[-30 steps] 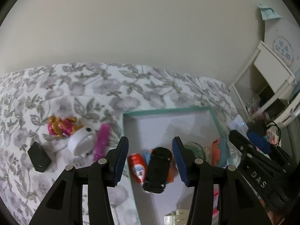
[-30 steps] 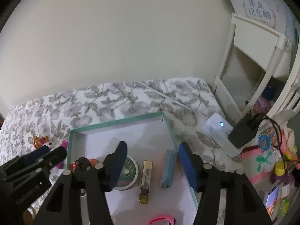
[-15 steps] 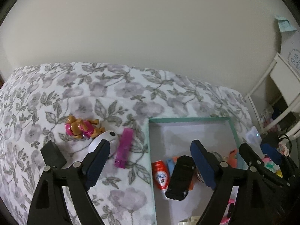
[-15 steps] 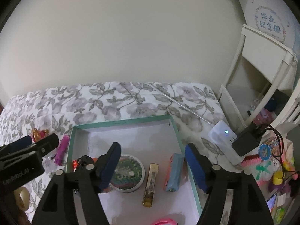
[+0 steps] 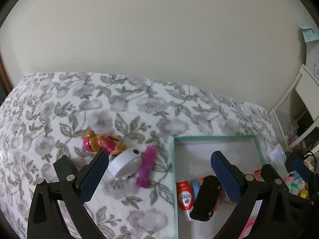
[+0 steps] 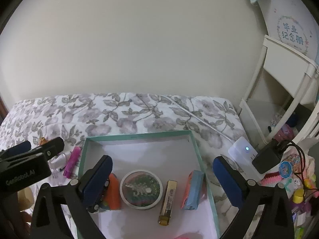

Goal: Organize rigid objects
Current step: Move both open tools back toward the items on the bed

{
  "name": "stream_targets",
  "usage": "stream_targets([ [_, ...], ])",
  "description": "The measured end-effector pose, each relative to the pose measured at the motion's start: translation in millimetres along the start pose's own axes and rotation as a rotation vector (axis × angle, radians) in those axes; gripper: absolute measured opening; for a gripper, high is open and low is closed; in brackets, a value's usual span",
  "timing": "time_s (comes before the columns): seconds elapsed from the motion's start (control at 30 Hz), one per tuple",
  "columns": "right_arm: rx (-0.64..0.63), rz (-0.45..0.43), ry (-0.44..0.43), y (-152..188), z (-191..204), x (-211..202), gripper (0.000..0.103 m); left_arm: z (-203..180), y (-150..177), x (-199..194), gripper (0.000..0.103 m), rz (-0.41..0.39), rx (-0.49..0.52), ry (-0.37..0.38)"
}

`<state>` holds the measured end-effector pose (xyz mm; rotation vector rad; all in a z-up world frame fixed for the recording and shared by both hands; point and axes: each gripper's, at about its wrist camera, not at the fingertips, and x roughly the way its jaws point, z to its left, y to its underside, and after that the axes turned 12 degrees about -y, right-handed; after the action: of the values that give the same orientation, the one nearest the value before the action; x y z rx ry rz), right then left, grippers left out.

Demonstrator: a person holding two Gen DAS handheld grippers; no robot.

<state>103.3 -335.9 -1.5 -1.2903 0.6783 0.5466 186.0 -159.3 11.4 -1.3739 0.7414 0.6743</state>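
- My left gripper (image 5: pixel 159 174) has its fingers spread wide; they have just been opening. Nothing is pinched between them.
- Past the left finger I see a white round thing (image 5: pixel 126 167), partly hidden by the finger. I cannot tell what it is.
- A purple stick (image 5: pixel 146 167) lies just beside it on the flowery tabletop (image 5: pixel 123 107), with a pink and gold toy (image 5: pixel 101 142) behind.
- My right gripper (image 6: pixel 162 176) is spread wide too, just opened, holding nothing.
- It hangs over the green-edged box (image 6: pixel 137 135). Inside lie a round tin (image 6: pixel 142 189), a gold bar (image 6: pixel 168 202) and a blue and pink block (image 6: pixel 193 190).
- An orange thing (image 6: pixel 114 192) hides behind my right gripper's left finger.
- A black thing (image 5: pixel 205 198) covers part of the red tube (image 5: pixel 185 196) in the box.
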Motion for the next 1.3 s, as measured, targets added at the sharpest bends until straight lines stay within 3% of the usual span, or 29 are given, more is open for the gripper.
stream_targets([
  [0.5, -0.015, 0.005, -0.017, 1.8, 9.9, 7.0, 0.103, 8.7, -3.1, 7.6, 0.102, 0.026, -0.011, 0.010],
  [0.8, -0.002, -0.008, -0.107, 0.3, 35.1, 12.0, 0.103, 82.2, -18.7, 6.9, 0.102, -0.008, -0.127, -0.086],
  [1.07, -0.090, -0.009, -0.194, 5.0, 90.8, 22.2, 0.103, 159.0, -20.9, 11.5, 0.102, 0.036, -0.252, -0.162],
  [1.3, -0.164, 0.012, -0.251, 14.2, 136.5, 34.1, 0.103, 192.3, -12.9, 26.9, 0.102, 0.114, -0.300, -0.204],
])
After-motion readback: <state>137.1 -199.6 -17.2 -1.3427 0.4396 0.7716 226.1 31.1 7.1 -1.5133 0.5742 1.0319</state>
